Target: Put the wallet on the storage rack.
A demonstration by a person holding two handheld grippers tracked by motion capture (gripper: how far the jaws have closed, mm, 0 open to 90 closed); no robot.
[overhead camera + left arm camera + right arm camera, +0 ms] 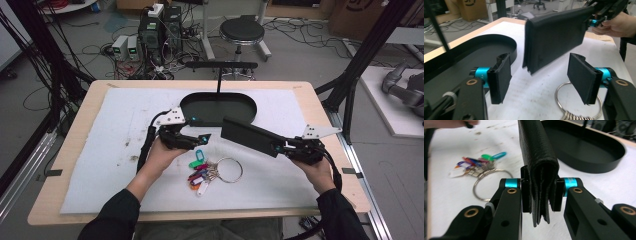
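A long black leather wallet hangs above the white mat, held at its right end by my right gripper, which is shut on it. In the right gripper view the folded wallet stands clamped between the two jaws. My left gripper is open just left of the wallet's free end, nothing between its jaws. In the left gripper view the wallet floats ahead of the open gripper. A bunch of coloured key tags on a large metal ring lies on the mat below both grippers.
A black oval tray with a vertical stem sits at the back centre of the mat. The wooden table edge frames the mat. A stool, cables and computers stand on the floor behind the table.
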